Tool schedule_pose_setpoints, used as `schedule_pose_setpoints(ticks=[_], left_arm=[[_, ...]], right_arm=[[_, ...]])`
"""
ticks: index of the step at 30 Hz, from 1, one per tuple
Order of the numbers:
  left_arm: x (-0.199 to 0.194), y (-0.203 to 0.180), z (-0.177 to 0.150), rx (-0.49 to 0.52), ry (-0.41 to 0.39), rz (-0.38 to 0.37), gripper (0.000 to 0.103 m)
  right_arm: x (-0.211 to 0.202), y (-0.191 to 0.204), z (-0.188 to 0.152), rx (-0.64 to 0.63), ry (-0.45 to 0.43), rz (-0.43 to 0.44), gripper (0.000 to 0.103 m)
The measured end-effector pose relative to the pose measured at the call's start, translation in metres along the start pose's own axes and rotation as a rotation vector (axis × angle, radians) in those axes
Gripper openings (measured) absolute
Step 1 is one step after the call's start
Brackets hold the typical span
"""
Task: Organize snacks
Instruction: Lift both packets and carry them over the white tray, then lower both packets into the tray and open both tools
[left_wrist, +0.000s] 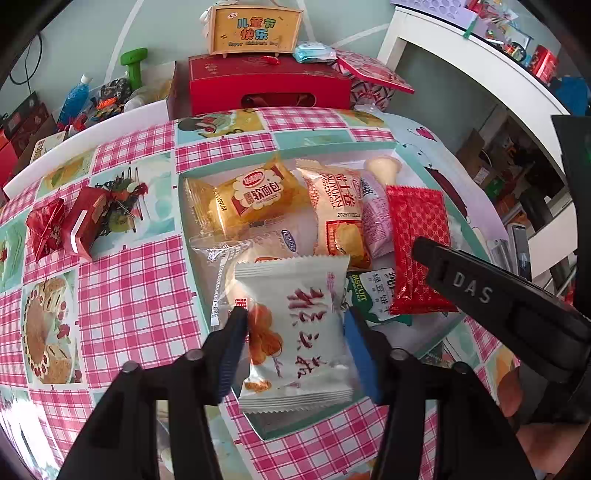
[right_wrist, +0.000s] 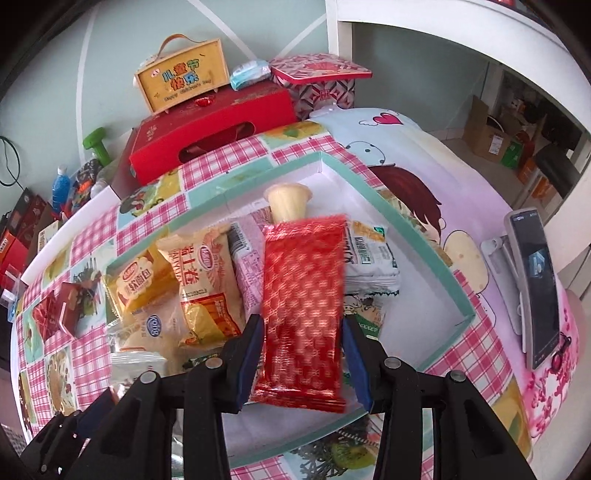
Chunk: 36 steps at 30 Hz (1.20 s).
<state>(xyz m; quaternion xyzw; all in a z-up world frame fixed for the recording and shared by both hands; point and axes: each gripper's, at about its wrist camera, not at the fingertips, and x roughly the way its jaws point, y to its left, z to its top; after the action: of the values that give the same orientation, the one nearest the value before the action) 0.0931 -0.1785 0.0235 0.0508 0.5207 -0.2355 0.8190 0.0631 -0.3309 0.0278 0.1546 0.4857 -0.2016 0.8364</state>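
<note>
A shallow white box with a teal rim (left_wrist: 181, 206) (right_wrist: 417, 240) lies on the checked tablecloth and holds several snack packets. My left gripper (left_wrist: 295, 325) is shut on a white packet with red writing (left_wrist: 295, 332), held over the box's near end. My right gripper (right_wrist: 303, 332) is shut on a red patterned packet (right_wrist: 303, 295), held over the box; this packet shows in the left wrist view (left_wrist: 417, 240) too. In the box lie a yellow bread packet (left_wrist: 255, 199), an orange-and-white roll packet (left_wrist: 340, 214), a pink packet (right_wrist: 247, 266), a biscuit packet (right_wrist: 373, 258) and a pale jelly cup (right_wrist: 288, 199).
Two small red gift boxes (left_wrist: 62, 225) sit on the cloth left of the box. A big red carton (left_wrist: 266, 85) with a yellow case (left_wrist: 255, 29) on top stands behind. A phone on a stand (right_wrist: 532, 284) is at the right. White shelves stand beyond.
</note>
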Motion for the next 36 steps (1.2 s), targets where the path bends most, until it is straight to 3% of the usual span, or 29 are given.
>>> schedule_pose_setpoints(ticks=[1,5,6,8,12,16,23,28,36], left_arm=[[0.0,0.001,0.0,-0.006,0.0,0.001,0.067],[-0.002,0.004,0.001,-0.018,0.006,0.006,0.068],[-0.003,0.005,0.001,-0.02,0.007,0.008,0.069],[-0.006,0.008,0.003,-0.029,0.013,0.011,0.08],[-0.015,0.018,0.006,-0.069,0.024,0.045,0.083],[-0.021,0.035,0.009,-0.141,0.026,0.079,0.087],[-0.019,0.076,0.012,-0.299,0.031,0.203,0.089],[-0.015,0.103,0.009,-0.406,0.05,0.228,0.09],[-0.014,0.121,0.007,-0.463,0.061,0.235,0.09]], right_arm=[[0.0,-0.001,0.0,0.005,0.001,0.001,0.049],[-0.001,-0.001,0.0,0.006,0.008,-0.001,0.055],[-0.001,-0.001,0.0,0.005,0.008,-0.003,0.059],[-0.002,0.0,0.001,0.001,0.006,-0.004,0.064],[-0.003,0.002,0.001,-0.011,0.004,-0.023,0.08],[-0.002,0.005,0.0,-0.027,0.008,-0.045,0.088],[-0.002,0.016,-0.003,-0.065,0.009,-0.055,0.089],[-0.007,0.032,-0.006,-0.115,-0.005,-0.04,0.089],[-0.011,0.048,-0.011,-0.166,-0.015,-0.029,0.089]])
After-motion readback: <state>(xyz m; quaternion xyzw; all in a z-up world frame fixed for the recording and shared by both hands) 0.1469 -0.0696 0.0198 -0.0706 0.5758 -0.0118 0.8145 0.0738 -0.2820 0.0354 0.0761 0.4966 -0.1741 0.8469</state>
